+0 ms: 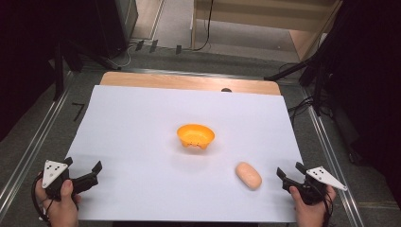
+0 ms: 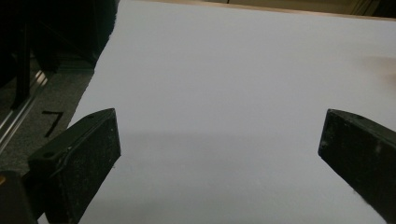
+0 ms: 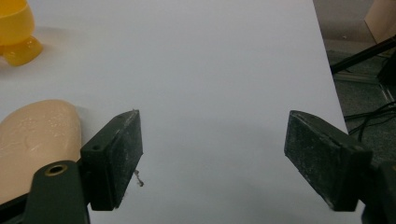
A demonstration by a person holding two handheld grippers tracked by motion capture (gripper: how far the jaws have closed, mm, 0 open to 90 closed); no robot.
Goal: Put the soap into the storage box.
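Nearest the high camera: two hands at the bottom edge, each holding a set of tongs. Left tongs (image 1: pixel 84 176) at the near-left corner of the white sheet, jaws spread wide, nothing between them. In the left gripper view, bare white sheet (image 2: pixel 224 93) between the two black jaws, a faint orange blur at the far right edge. Right tongs (image 1: pixel 289 172) at the near-right corner, likewise spread and empty. In the right gripper view, jaws well apart, white sheet between them.

Position of work items:
- Pale peach oval piece (image 1: pixel 248 175), resembling a bread roll, lying flat on the surface, just left of the right tongs and apart from them. In the right gripper view, seen (image 3: pixel 37 140) beside the outer face of that view's left jaw, outside the gap, not gripped.
- Orange footed bowl (image 1: pixel 195 135), upright near the centre of the sheet, interior apparently empty, well apart from both tongs. Feet and lower wall visible (image 3: pixel 16 37) at the top-left corner of the right gripper view.

Progress assessment: judged at the starting stage. No item lifted, no contact made, bowl unfilled. Likely work: transfer of the oval piece into the bowl. Remaining, on that reading: shift the right tongs sideways to straddle the piece, close, lift, carry over the bowl, release. All steps outstanding.
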